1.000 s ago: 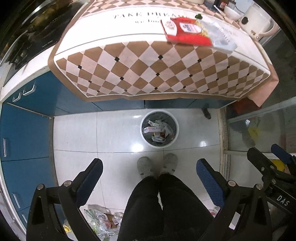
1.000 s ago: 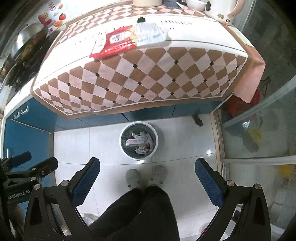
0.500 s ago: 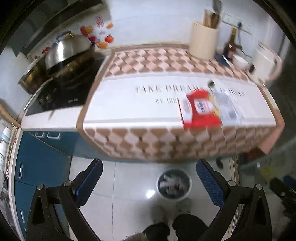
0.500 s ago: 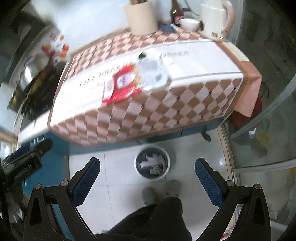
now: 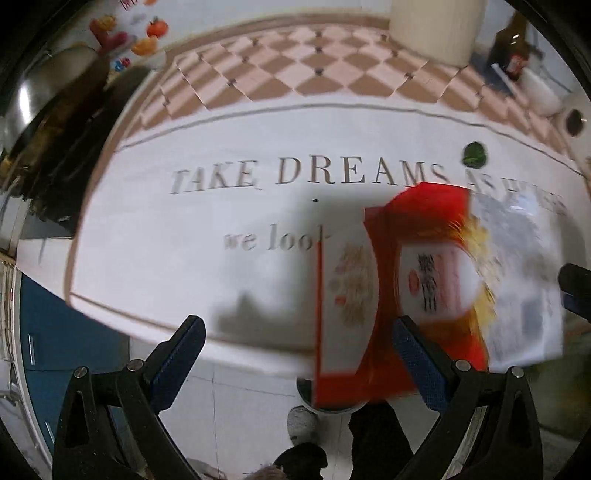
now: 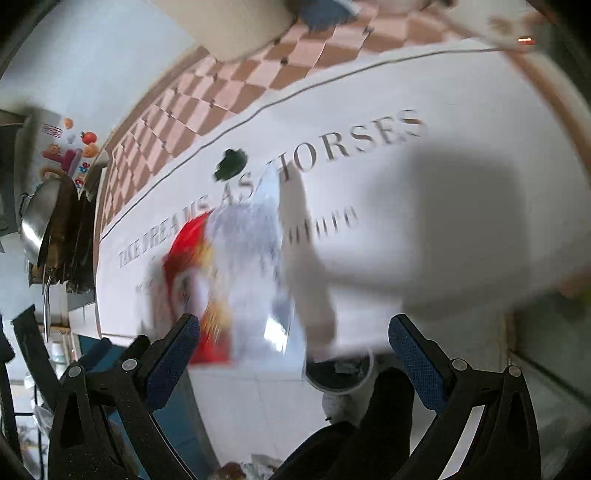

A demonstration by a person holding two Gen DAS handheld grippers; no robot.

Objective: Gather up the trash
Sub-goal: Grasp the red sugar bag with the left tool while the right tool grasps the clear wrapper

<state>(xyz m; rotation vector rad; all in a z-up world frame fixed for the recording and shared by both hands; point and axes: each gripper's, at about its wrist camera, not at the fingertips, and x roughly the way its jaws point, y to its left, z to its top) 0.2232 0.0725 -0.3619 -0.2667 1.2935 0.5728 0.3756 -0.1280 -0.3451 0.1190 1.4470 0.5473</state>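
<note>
L view only: person's shoe [image 5: 302, 424] on floor below the tabletop edge; words "TAKE DREAMS" and "we loo" on the cloth [image 5: 221, 236]; dark bottle [image 5: 511, 48] far right at the back; tip of the other gripper at right edge.
R view only: words "AS HORSES" on the cloth [image 6: 443, 221]; trash bin [image 6: 341, 373] rim on floor just under the tabletop edge, scraps inside; pot [image 6: 40, 218] far left.
Both views: red wrapper [image 5: 417, 280] [image 6: 184, 280] lies flat near front edge of tabletop, clear plastic sheet [image 5: 521, 280] [image 6: 251, 280] overlaps its right side; small dark green thing [image 5: 474, 154] [image 6: 231, 164] behind them; beige canister [image 5: 432, 26] [image 6: 236, 26] at the back. Pics blurred.
Change vs 1.0 s ago: cameras then looked down at floor, bin and legs, tabletop far; now both are close over the tabletop, wrapper fills much more of the view. Wrapper and sheet lie same place on cloth.
Left gripper [image 5: 295, 354]: fingers wide apart, holds nothing; right finger is in front of wrapper's near edge, contact can't tell.
Right gripper [image 6: 291, 350]: fingers wide apart, holds nothing; wrapper and sheet seen between them, toward the left finger, contact can't tell.
</note>
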